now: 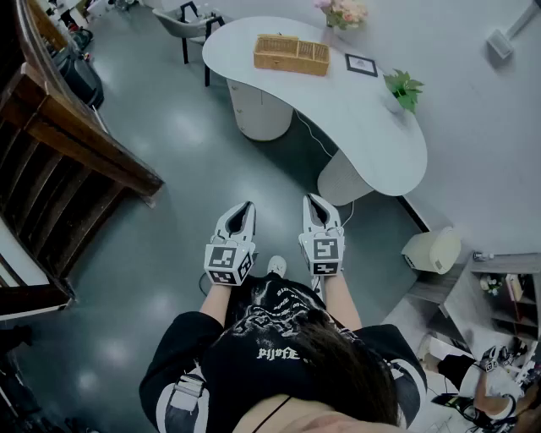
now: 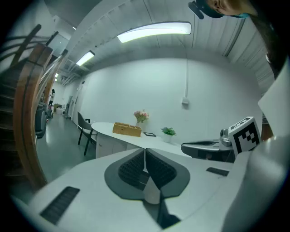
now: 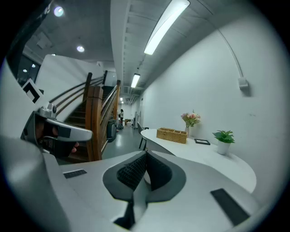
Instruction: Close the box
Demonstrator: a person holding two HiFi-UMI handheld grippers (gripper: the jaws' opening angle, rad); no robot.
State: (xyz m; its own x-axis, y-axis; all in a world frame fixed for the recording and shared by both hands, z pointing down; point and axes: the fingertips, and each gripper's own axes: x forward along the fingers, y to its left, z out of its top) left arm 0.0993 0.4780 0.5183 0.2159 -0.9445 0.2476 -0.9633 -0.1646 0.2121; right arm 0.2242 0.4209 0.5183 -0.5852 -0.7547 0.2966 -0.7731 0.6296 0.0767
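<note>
Standing well apart from the table [image 1: 372,135], the person holds both grippers low in front, pointing toward it. The left gripper [image 1: 243,209] has its jaws pressed together with nothing between them. The right gripper [image 1: 315,203] is the same, its pads meeting on empty air. The box [image 1: 292,54], a wicker one, sits at the far end of the table, near the flowers [image 1: 342,12] and a frame [image 1: 362,64], with a plant [image 1: 404,87] further along. How its lid lies cannot be made out from here. The step in hand looks like the approach. It is best to walk round to the box's side, spread one pair of jaws before reaching, and find the lid's free edge first. Swinging the lid over slowly while the other gripper steadies the box wall should keep the light wicker from sliding on the smooth top.
</note>
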